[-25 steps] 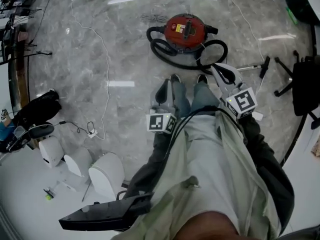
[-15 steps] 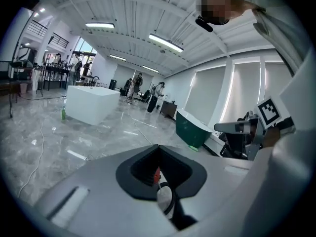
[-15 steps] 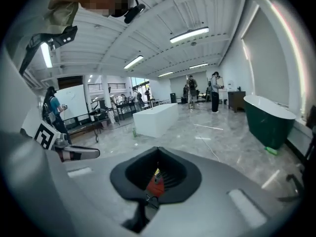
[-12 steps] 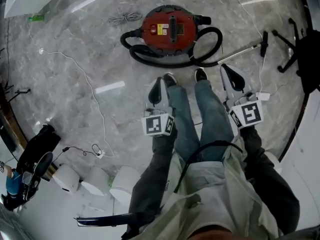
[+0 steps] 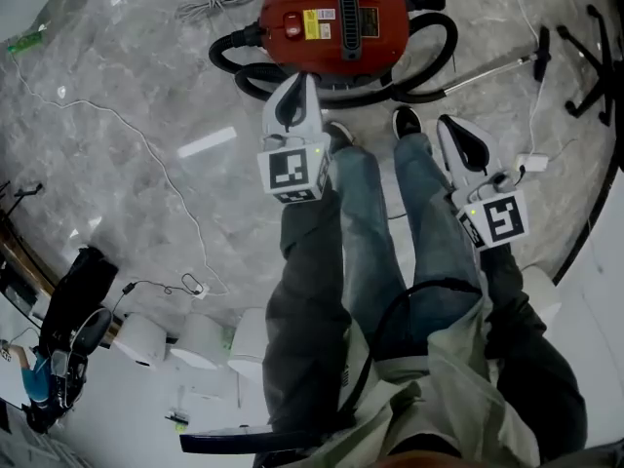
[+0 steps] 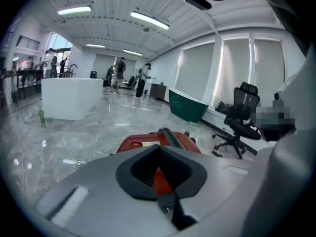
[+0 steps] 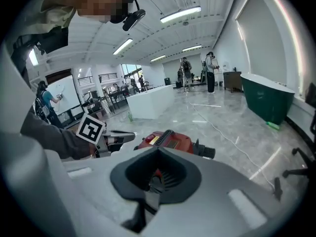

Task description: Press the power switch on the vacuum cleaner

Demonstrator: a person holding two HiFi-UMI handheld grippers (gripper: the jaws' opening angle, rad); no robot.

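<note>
**A:** Vacuum cleaner (image 5: 336, 18) is sitting on the floor (image 5: 146, 96) just ahead of the person's shoes, with its black hose (image 5: 429, 66) looping round it.

**B:** Grippers?

**A:** Left gripper (image 5: 298, 84) is pointing at the near edge of the red lid. Fingers are together and holding nothing, so the closed tip is likely serving as a poker. Right gripper (image 5: 450, 127) is hanging beside the right leg, fingers also together and empty, probably just staying clear.

**B:** Switch?

**A:** Can't pin it down. Head view is giving the layout from above. Left gripper view is only showing the red lid past its fingers. Right gripper view is showing the left one's marker cube (image 7: 91, 129) side-on, near the lid and apparently not touching.
</note>
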